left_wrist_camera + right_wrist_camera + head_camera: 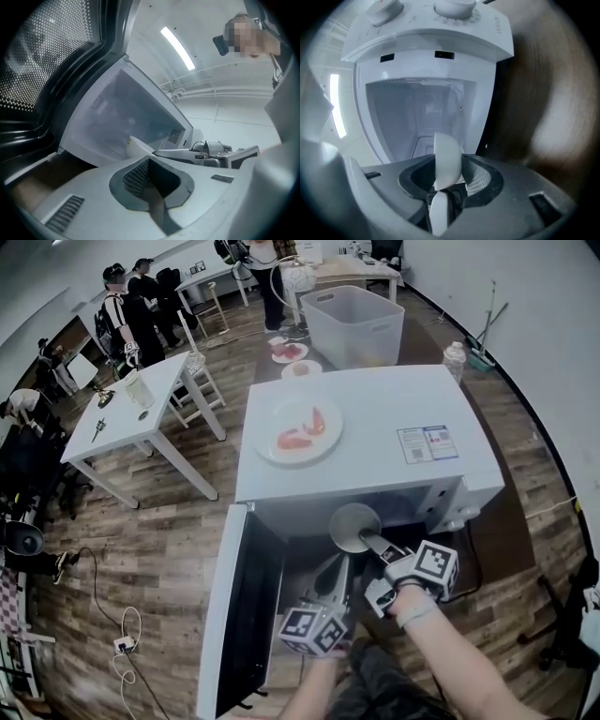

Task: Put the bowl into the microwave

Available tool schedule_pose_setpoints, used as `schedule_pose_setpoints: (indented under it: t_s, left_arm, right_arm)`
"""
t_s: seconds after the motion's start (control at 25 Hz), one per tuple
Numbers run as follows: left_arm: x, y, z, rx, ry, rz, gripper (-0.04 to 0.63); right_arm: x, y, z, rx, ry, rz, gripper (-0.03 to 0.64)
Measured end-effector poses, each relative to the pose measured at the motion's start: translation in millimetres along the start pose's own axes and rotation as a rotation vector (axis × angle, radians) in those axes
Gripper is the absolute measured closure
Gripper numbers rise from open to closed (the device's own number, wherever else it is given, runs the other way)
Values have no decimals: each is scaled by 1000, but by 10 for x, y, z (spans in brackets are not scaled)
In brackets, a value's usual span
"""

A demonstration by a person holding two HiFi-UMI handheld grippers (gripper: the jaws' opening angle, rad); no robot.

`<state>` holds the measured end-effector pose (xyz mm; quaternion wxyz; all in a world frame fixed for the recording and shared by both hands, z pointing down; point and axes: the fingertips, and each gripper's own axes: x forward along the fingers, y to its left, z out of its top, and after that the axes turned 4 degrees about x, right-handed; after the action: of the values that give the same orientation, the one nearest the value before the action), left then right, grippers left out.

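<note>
A white microwave (375, 427) stands with its door (239, 615) swung open to the left. My right gripper (367, 542) is shut on the rim of a white bowl (354, 526), held on edge at the mouth of the cavity. In the right gripper view the bowl (447, 159) stands upright between the jaws of the right gripper (447, 183), with the cavity (426, 117) straight ahead. My left gripper (339, 568) sits just below and left of the bowl, shut and holding nothing. In the left gripper view the left gripper (152, 187) faces the cavity (117, 117), beside the bowl's edge (136, 146).
A plate with pink food (300, 430) lies on top of the microwave. Behind it are a white bin (352, 324), two small plates (289, 352) and a bottle (454, 357). A white table (131, 413) stands at the left, people beyond it. A cable (122, 634) lies on the floor.
</note>
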<state>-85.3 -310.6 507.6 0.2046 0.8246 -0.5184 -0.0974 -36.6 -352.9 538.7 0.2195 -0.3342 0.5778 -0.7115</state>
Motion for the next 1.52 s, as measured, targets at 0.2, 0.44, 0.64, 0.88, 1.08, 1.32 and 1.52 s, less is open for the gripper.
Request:
schedule_pose_setpoints:
  t_s: [0.2, 0.44, 0.64, 0.88, 1.08, 1.32, 1.52]
  left_arm:
    - [74, 58, 2, 10, 5, 3, 583]
    - [127, 91, 41, 6, 11, 15, 583]
    - [160, 150, 79, -3, 8, 31, 583]
    - [196, 214, 94, -11, 7, 47, 583]
    - [236, 249, 130, -13, 4, 54, 583]
    - [265, 271, 140, -16, 5, 60, 583]
    - [297, 292, 149, -23, 3, 64, 583]
  right_arm:
    - [42, 13, 43, 27, -20, -2, 466]
    - [66, 34, 73, 12, -8, -42, 462]
    - [85, 73, 58, -9, 32, -50, 462]
    - [88, 57, 22, -48, 86, -78, 459]
    - [83, 103, -36, -52, 154, -63, 433]
    - [73, 138, -119, -92, 221, -45, 417]
    - [58, 163, -129, -215, 257, -66, 417]
